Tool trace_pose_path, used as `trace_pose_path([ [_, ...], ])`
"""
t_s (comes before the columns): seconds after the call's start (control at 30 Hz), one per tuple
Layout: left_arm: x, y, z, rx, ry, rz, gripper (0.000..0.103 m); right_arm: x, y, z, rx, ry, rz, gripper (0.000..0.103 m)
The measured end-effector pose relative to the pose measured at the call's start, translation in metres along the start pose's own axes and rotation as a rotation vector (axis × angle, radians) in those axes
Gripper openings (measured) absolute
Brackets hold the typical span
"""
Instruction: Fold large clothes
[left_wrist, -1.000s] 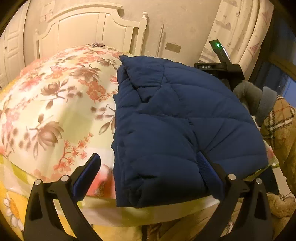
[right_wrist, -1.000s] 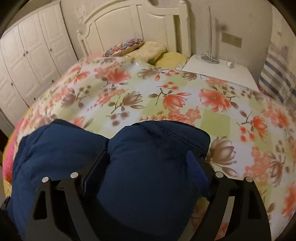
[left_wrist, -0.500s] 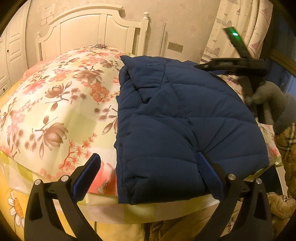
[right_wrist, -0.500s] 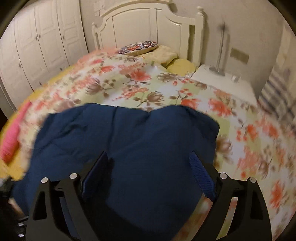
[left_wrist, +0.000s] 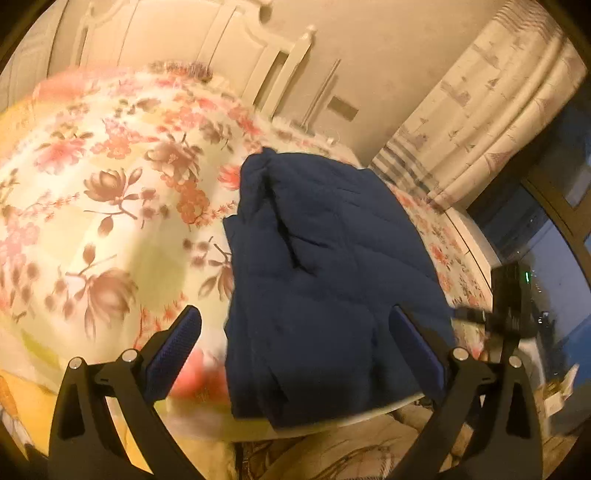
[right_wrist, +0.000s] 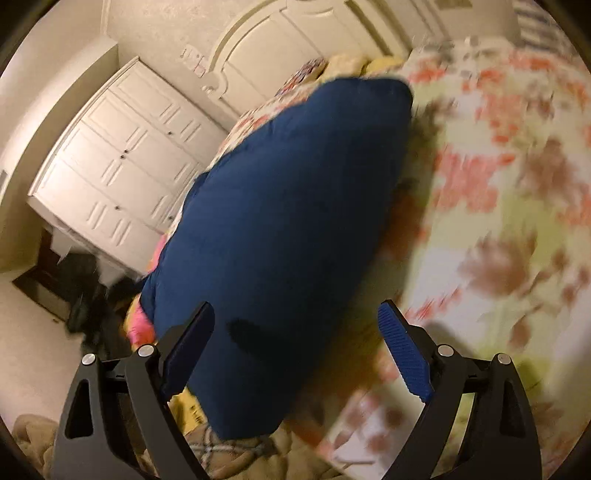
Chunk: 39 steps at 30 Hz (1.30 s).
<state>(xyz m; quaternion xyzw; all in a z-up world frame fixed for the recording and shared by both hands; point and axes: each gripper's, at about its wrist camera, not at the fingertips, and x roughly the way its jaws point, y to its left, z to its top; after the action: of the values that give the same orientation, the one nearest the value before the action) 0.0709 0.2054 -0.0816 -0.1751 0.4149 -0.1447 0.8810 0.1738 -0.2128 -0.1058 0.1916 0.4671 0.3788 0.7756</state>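
The folded navy puffer jacket (left_wrist: 325, 266) lies lengthwise ahead on the floral bed (left_wrist: 110, 192), between both empty, spread tongs, left tongs (left_wrist: 295, 354) and right tongs (right_wrist: 295, 347).

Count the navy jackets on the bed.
1. The folded navy jacket lies near the foot edge of the floral bedspread. The left claw and right claw are both open, holding nothing.

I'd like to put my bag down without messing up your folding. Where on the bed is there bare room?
The widest bare stretch of the floral bedspread lies between the folded navy jacket and the white headboard. In the right wrist view, more open cover flanks the jacket's other side. The bed's near edge is crowded: jacket and both open grippers.
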Motion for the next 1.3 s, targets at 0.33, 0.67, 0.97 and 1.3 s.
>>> trace_pose_path([
  [0.33, 0.099, 0.040, 0.019, -0.155, 0.316, -0.270, 0.101, 0.039, 0.008, 0.009, 0.040, 0.064, 0.080, 0.089],
  [0.67, 0.102, 0.026, 0.014, -0.085, 0.242, -0.376, 0.081, 0.054, 0.029, 0.001, -0.001, -0.003, 0.076, 0.093],
  [0.97, 0.096, -0.059, 0.058, 0.048, 0.053, -0.374, 0.063, -0.019, 0.038, 0.028, -0.117, -0.250, 0.005, 0.083],
  [1.3, 0.244, -0.129, 0.177, 0.081, 0.045, -0.379, 0.062, -0.066, -0.060, 0.135, -0.063, -0.368, -0.147, 0.082],
])
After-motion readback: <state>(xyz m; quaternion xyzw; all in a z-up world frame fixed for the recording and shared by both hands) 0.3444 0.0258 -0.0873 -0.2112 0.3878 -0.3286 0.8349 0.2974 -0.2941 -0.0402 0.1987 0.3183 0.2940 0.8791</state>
